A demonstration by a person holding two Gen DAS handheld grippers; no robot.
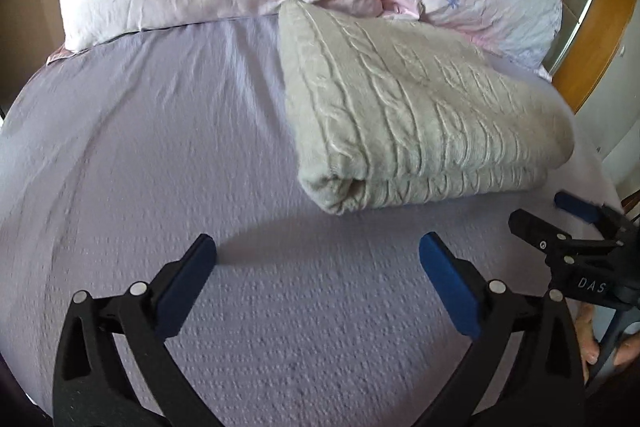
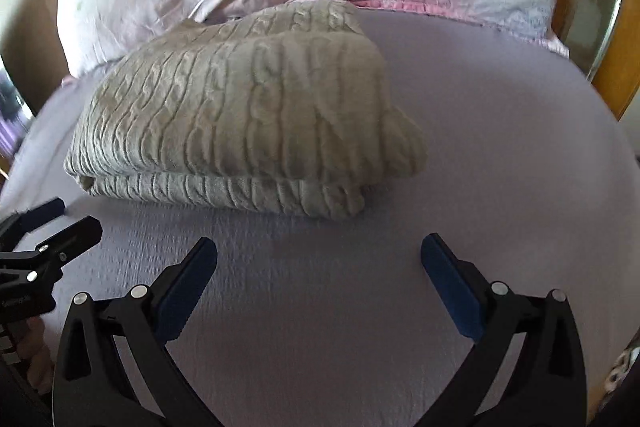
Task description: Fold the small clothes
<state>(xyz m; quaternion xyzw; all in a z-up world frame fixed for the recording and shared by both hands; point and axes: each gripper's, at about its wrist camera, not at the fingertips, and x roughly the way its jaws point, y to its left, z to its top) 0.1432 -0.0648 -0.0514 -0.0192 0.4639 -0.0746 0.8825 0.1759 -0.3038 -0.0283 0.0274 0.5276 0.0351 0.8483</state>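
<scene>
Folded knit garment (image 1: 420,107) on bed (image 1: 160,147), beyond both tongs, untouched | left tongs (image 1: 318,267) spread, empty | right tongs (image 2: 319,267) spread, empty

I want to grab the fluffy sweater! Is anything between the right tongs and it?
No. In the right wrist view, only bare purple bedsheet lies between the open right tongs and the folded beige sweater.

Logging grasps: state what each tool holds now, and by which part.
Nothing is held. The left tool and right tool are both open over the lilac bedsheet, short of the folded beige cable-knit sweater.
</scene>
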